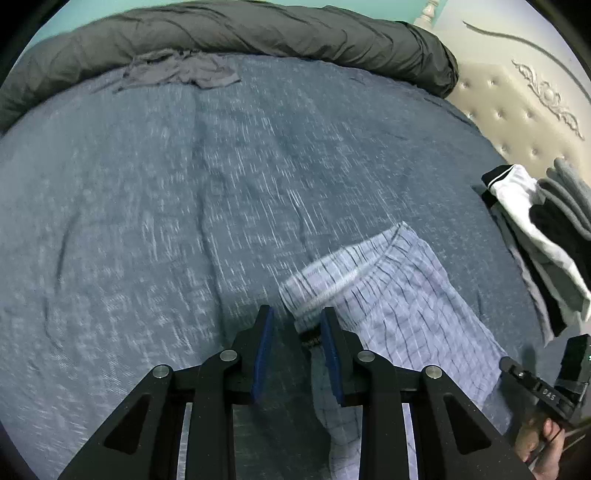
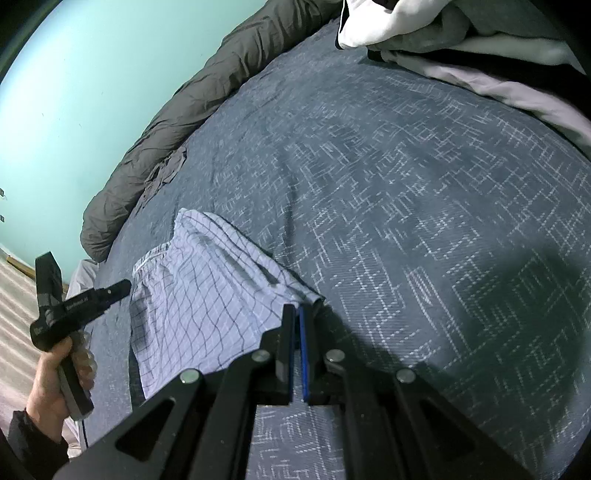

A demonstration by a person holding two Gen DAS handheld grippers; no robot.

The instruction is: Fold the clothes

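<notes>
Checked shorts [image 2: 207, 291] on bed [image 1: 184, 184]: R gripper [image 2: 297, 314] pinches corner; L gripper [image 1: 297, 321] agape at waistband. We judge: mid-fold; L needs grip.

The pale lilac checked cloth shorts [image 1: 399, 295] are a thin, light woven fabric, matt, with a gathered waistband. The dark blue bedspread [image 1: 184, 206] beneath is a coarse matt weave flecked with white threads. The dark grey rolled duvet [image 1: 258, 33] is a soft, crinkled, matt fabric. The cream headboard [image 1: 517, 122] is button-tufted padding with a faint sheen. The left gripper [image 1: 297, 325] is matt black plastic with bright metal pivot pins and blue rubbery pads [image 1: 263, 354]. The right gripper [image 2: 298, 314] is of the same make.
</notes>
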